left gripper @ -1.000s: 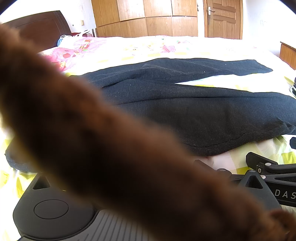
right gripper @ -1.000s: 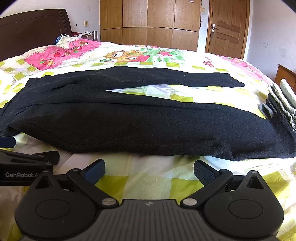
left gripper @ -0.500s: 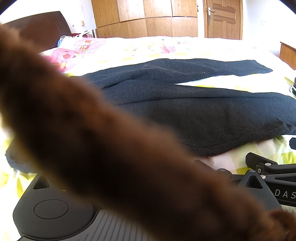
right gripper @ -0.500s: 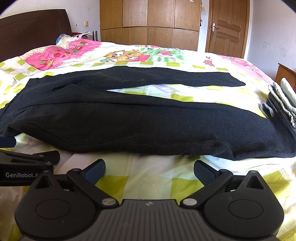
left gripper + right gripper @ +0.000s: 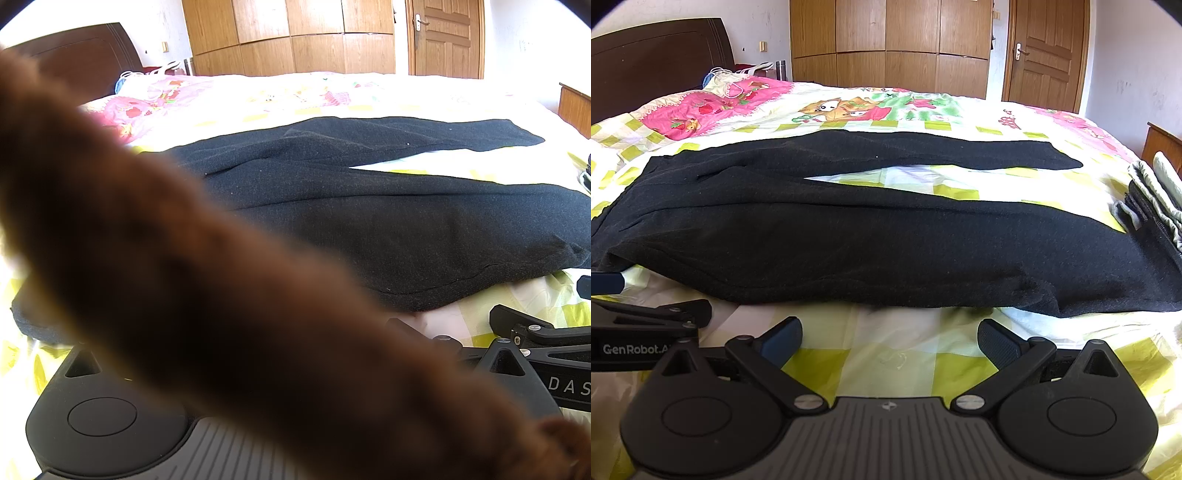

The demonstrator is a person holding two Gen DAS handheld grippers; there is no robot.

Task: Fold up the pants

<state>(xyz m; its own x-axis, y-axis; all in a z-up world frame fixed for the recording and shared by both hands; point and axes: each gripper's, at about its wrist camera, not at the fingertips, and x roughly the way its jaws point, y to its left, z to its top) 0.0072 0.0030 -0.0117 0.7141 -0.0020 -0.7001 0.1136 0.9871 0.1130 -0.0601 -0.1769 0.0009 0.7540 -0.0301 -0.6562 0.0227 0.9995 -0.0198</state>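
Black pants (image 5: 886,251) lie flat on the patterned bedspread (image 5: 886,362), waist to the left and both legs spread rightward in a narrow V. My right gripper (image 5: 890,339) is open and empty, just short of the near leg's edge. In the left wrist view a blurred brown furry strand (image 5: 221,295) covers most of the frame and hides the left gripper's left finger; the pants (image 5: 406,229) show behind it. One left finger (image 5: 400,326) stands wide. The left gripper (image 5: 653,295) sits at the far left by the waist, and the right gripper (image 5: 546,302) shows low on the right.
A stack of folded grey and dark clothes (image 5: 1156,199) lies at the bed's right edge. A pink pillow (image 5: 701,110) and a dark headboard (image 5: 657,62) are at the far left. Wooden wardrobe (image 5: 886,44) and door (image 5: 1045,55) stand behind the bed.
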